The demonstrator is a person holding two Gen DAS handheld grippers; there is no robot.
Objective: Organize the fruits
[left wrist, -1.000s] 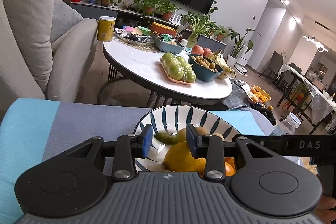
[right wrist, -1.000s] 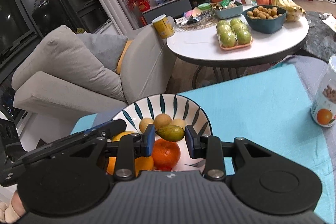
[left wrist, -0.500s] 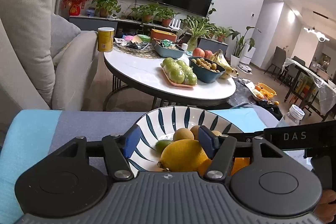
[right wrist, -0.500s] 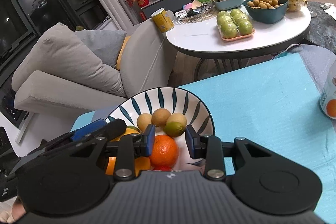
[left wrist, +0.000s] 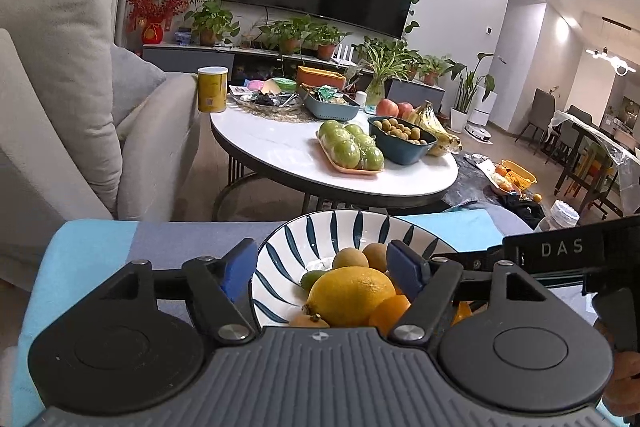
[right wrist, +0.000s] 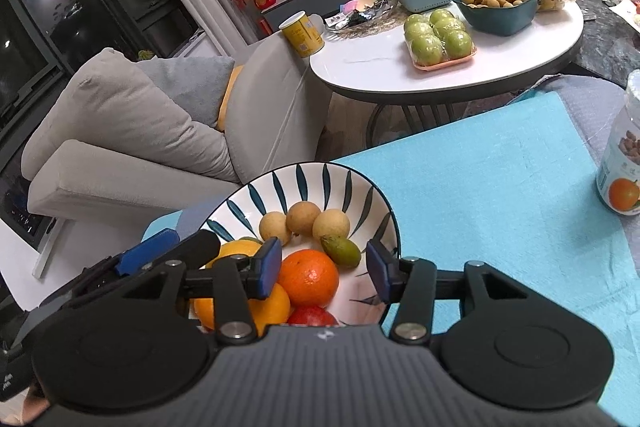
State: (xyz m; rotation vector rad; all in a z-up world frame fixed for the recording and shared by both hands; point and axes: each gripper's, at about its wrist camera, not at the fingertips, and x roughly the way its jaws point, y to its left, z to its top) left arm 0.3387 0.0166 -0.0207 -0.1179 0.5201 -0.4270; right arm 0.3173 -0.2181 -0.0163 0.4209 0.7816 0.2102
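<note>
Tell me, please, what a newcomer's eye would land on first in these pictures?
Probably the striped bowl of fruit on the turquoise cloth, with a lemon and an orange in front. Both grippers hang over it, the left gripper opening with nothing gripped, the right gripper open.

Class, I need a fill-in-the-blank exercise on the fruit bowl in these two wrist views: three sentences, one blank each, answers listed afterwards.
1. The striped bowl stands on a cloth coloured ____.
2. The number of round tan fruits at the bowl's far side is ____.
3. The small fruit beside the orange is coloured ____.

Answers: blue; three; green
</note>
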